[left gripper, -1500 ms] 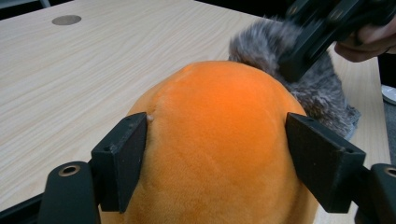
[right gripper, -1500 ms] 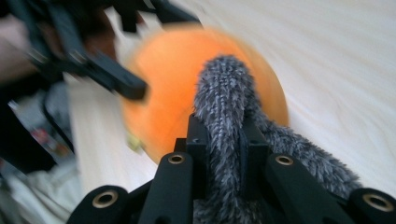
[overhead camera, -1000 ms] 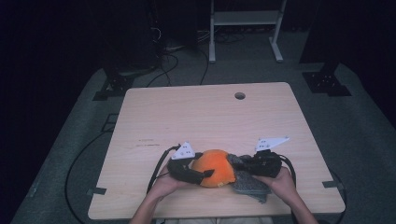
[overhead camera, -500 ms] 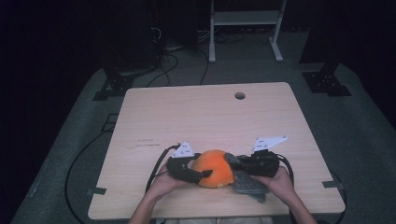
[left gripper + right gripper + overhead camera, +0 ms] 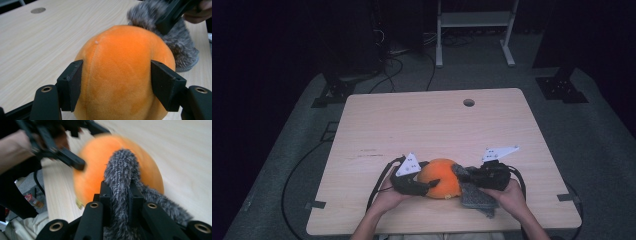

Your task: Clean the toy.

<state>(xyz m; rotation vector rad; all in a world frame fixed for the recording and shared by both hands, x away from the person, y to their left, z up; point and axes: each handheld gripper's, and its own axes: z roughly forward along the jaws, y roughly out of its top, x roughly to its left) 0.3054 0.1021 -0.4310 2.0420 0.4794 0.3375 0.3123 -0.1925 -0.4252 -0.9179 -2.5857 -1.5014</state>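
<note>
An orange plush ball [image 5: 441, 176] lies near the table's front edge, with a grey furry cloth [image 5: 476, 196] draped against its right side. My left gripper [image 5: 430, 184] comes in from the left. In the left gripper view its jaws have just been closing, and both pads [image 5: 71, 83] now press the sides of the ball [image 5: 120, 65]. My right gripper [image 5: 462, 174] reaches in from the right. In the right gripper view, my right gripper [image 5: 119, 192] is shut on a fold of the grey cloth [image 5: 122, 167], with the ball [image 5: 150, 172] behind it.
The wooden table [image 5: 422, 125] has a small round hole [image 5: 469, 102] near its far edge. A white rack [image 5: 472, 30] and black stands sit on the dark floor beyond. Cables trail off the table's left front corner [image 5: 297, 175].
The left gripper's jaws have drawn in around the orange ball. Both hands and the grey cloth stay where they were.
</note>
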